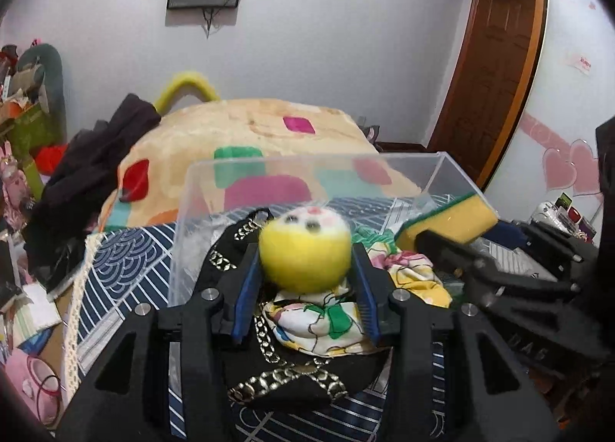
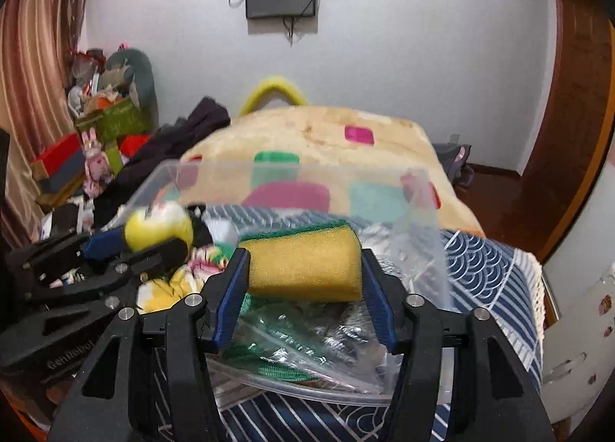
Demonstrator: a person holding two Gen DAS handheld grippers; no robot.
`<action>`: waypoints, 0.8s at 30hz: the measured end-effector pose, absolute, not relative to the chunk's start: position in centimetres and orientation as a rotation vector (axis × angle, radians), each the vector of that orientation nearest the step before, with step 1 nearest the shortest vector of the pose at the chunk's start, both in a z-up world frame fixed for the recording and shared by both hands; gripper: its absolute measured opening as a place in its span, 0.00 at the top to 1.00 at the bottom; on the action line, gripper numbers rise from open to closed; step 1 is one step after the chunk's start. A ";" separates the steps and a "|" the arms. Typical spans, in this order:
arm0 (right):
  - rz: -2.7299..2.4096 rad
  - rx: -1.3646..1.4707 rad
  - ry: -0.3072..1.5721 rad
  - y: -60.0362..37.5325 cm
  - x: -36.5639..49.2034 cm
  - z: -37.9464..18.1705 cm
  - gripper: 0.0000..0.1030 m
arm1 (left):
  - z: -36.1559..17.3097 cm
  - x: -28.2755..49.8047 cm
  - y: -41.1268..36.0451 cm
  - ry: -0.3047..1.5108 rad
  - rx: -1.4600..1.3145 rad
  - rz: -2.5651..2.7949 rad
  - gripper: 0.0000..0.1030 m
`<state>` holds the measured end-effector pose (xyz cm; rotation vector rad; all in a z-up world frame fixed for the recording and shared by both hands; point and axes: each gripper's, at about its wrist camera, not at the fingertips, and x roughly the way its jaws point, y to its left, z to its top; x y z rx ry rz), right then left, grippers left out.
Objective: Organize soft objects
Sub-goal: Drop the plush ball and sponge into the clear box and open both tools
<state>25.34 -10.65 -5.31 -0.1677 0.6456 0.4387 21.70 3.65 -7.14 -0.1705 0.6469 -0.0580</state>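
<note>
**Even indoor light, fisheye warp, some motion blur**

Soft, flat room light; white wall [image 1: 346, 57] bright, no hard shadows. Dark vignette in the corners of both views. Door frame [image 1: 538, 76] right of the wall bows heavily. Yellow plush ball [image 2: 157, 228] smeared by blur in the right view, softer edges in the left. Clear bin [image 1: 307, 169] below the wall shows faint glare.

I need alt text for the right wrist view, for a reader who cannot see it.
The right claw grips a yellow sponge with a green top above a clear plastic bin on a bed. At left, the left claw holds a yellow plush toy.
</note>
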 end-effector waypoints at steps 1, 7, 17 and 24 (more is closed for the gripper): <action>0.437 -0.169 0.648 -10.7 25.3 -5.3 0.47 | -7.3 21.8 3.8 0.653 -0.178 -0.065 0.55; 0.447 -0.148 0.629 -11.9 24.4 -3.9 0.44 | -6.7 20.8 4.0 0.637 -0.198 -0.089 0.51; 0.466 -0.141 0.497 -13.3 20.8 0.3 0.23 | -2.8 15.4 3.4 0.527 -0.165 -0.088 0.43; 0.465 -0.125 0.447 -13.5 18.8 1.2 0.22 | 0.1 11.0 2.7 0.426 -0.123 -0.064 0.35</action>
